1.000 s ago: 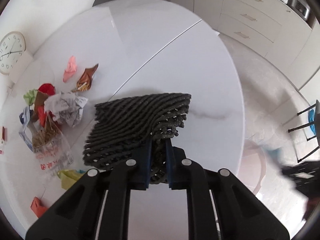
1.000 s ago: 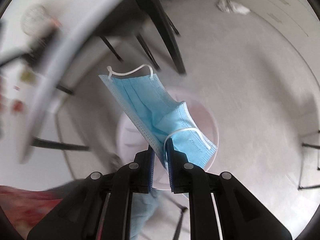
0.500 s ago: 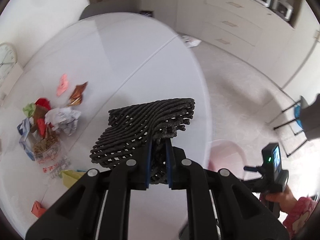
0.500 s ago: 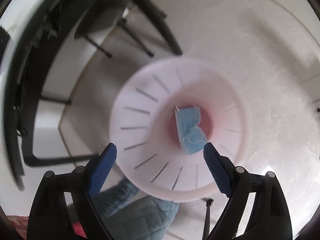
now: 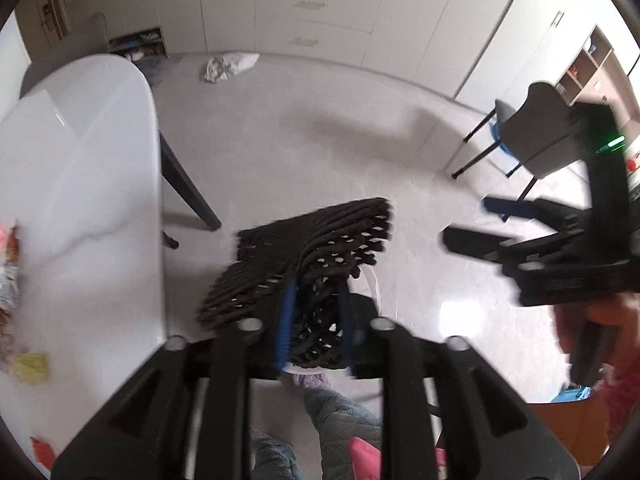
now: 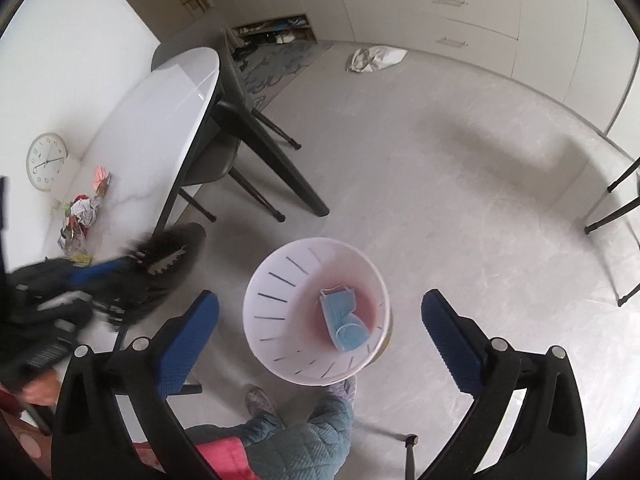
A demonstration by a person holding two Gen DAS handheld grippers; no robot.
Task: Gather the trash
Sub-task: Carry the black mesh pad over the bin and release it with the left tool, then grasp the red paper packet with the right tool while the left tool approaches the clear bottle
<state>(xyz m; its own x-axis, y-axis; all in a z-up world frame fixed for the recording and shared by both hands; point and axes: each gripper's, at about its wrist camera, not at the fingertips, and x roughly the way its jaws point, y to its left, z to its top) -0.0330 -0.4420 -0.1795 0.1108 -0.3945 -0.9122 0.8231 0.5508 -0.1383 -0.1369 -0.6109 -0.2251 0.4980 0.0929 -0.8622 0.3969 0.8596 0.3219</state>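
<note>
Right wrist view: we see the pale bin (image 6: pixel 256 320) on the floor below us, one blue face mask (image 6: pixel 343 323) lying in its bottom, so that piece counts as collected. Our right gripper (image 6: pixel 320 320) hangs above the bin with jaws wide apart and nothing between them.

Left wrist view: our left gripper (image 5: pixel 316 320) is clamped on a black woven mat (image 5: pixel 308 256), held in the air past the table (image 5: pixel 80 184) edge, over the floor; a sliver of white rim shows just under the mat, so we judge it is near the bin but not yet dropped.

Left to do: release the mat, then clear the pile of crumpled paper and wrappers (image 6: pixel 82 212) on the table, plus a yellow scrap (image 5: pixel 32 368) and a red one (image 5: pixel 42 454) near the table edge. We judge the task under halfway.

Writing: nothing readable; clock (image 6: pixel 46 162) numerals too small, wrapper print blurred.
</note>
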